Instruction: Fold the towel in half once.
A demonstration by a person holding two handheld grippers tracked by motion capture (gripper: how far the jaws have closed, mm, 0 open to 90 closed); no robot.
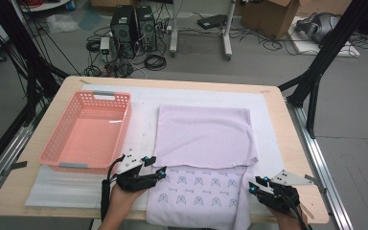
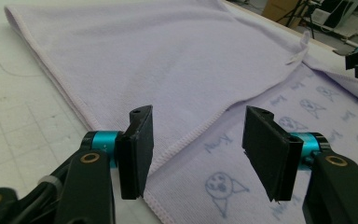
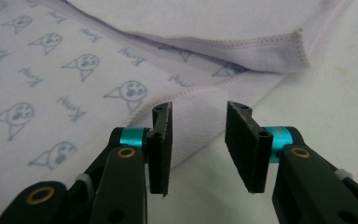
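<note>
Towel: a lilac towel (image 1: 203,158) lies on the bench (image 1: 287,124), just right of the pink basket (image 1: 88,129); its far half is folded toward the person, plain side up, leaving a printed strip with small cat faces bare at the near edge.
Long axis: the fold's free hem runs left to right, parallel to the basket's short wall.
Left hand-held gripper (image 1: 159,175): at the towel's near left edge, just below the basket's near right corner; jaws spread wide, holding nothing, and the left gripper view shows the folded hem running between and just beyond them.
Right hand-held gripper (image 1: 254,186): at the towel's near right edge, well right of the basket; jaws parted, nothing held, the stitched edge lying just ahead.
Key relation: each edge lies forward of its own gripper, about equally close, so a two-handed pinch looks likely next.
</note>
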